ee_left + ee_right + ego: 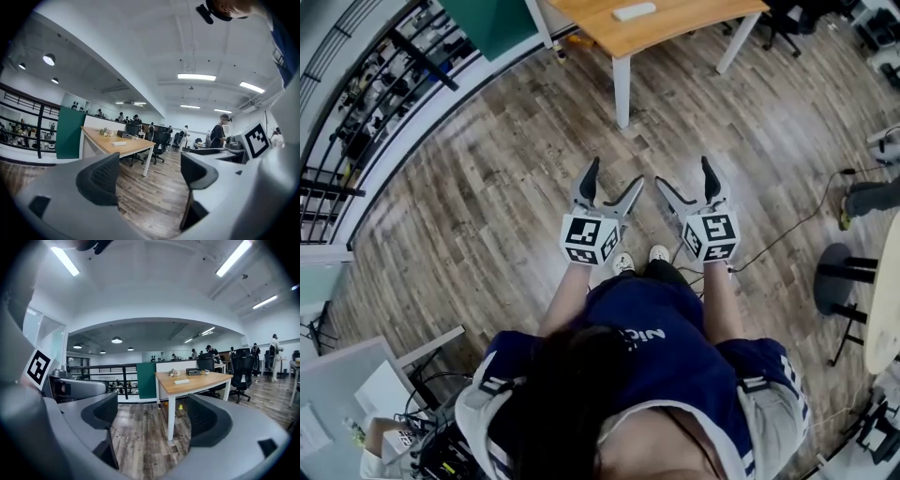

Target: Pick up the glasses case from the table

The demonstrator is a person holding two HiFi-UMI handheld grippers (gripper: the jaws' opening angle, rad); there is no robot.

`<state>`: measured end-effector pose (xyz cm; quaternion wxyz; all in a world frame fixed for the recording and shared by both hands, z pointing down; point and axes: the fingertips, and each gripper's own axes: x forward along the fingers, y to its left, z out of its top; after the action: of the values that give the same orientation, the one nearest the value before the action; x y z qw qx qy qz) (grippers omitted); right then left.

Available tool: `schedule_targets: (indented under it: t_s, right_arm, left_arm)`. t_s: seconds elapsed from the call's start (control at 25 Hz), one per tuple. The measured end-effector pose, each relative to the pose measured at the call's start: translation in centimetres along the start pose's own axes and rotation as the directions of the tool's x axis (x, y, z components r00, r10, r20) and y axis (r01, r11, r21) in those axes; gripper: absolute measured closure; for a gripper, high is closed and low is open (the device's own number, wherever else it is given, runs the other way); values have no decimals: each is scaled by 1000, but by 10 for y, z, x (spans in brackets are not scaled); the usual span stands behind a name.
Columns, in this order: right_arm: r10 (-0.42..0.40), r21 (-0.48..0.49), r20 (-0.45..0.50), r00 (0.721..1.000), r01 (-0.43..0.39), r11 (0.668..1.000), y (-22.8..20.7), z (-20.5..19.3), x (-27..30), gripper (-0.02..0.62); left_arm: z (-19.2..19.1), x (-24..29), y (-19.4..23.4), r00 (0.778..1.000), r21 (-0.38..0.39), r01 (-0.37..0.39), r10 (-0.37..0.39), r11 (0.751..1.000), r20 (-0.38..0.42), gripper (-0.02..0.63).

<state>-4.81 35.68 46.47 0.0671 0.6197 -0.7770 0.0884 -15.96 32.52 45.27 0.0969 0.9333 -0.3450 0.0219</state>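
The glasses case [635, 11] is a small white oblong lying on a wooden table [675, 23] with white legs, well ahead of me across the wood floor. It also shows in the left gripper view as the case [119, 143] and in the right gripper view as the case [181, 381]. My left gripper [612, 183] and right gripper [684, 183] are held side by side at waist height over the floor, far short of the table. Both stand open with nothing between the jaws, as the left gripper [150, 176] and right gripper [157, 418] views confirm.
A black box [193, 371] and a small bunch of flowers [174, 372] sit further back on the table. Office chairs [242, 366] stand beyond it. A green panel [492, 23] and a black railing [356, 122] run along the left. A cable [787, 230] crosses the floor at right.
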Motion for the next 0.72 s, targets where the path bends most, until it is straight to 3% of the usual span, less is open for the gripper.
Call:
schedule_targets:
  t_s: [0.16, 0.28, 0.52, 0.72]
  right_arm:
    - [-40, 1, 7, 999, 40, 999, -5, -1, -2, 146]
    - [-51, 22, -8, 999, 51, 998, -12, -8, 3, 152]
    - [-34, 39, -14, 999, 35, 999, -45, -10, 30, 173]
    - [-1, 22, -44, 999, 2, 1000, -88, -10, 69, 184]
  left_arm:
    - [6, -1, -4, 999, 10, 48, -49, 999, 23, 216]
    - [0, 6, -3, 998, 8, 60, -60, 998, -3, 216]
    - [-8, 46, 4, 998, 1, 53, -53, 999, -35, 219]
    - [-4, 94, 15, 999, 5, 5, -4, 1000, -48, 221]
